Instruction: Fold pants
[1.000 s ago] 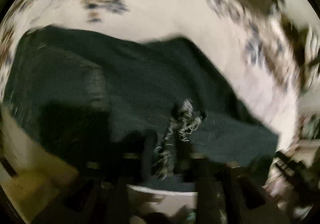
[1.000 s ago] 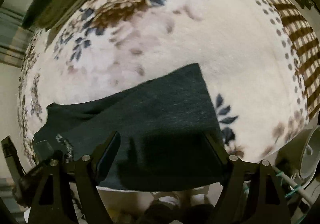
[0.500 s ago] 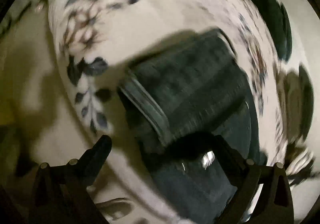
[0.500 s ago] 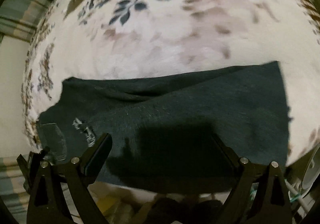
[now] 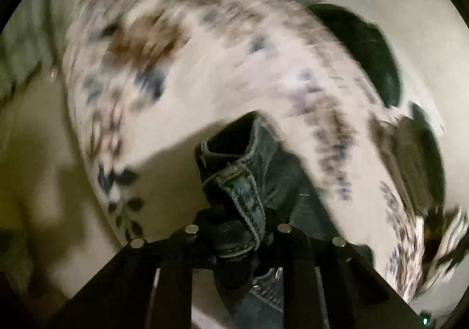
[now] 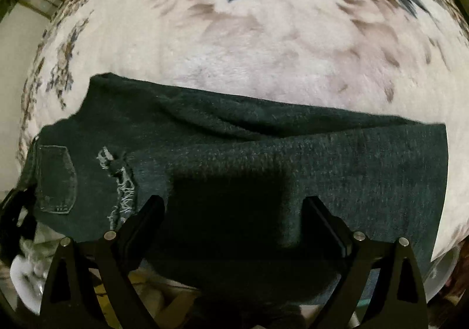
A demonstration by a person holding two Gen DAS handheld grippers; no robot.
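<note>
Left wrist: left gripper clamped on waistband of the pants, denim bunched btwn fingers, lifted over floral blanket; view blurred.
Right wrist: right gripper spread wide, holding nothing, above pants lying flat on blanket; back pocket at left.

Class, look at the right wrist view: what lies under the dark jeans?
The jeans lie on a flowered blanket, which shows beyond their far edge and at both sides. What the blanket covers, and anything beneath the denim itself, is hidden.

A dimly lit floral blanket covers the surface.
</note>
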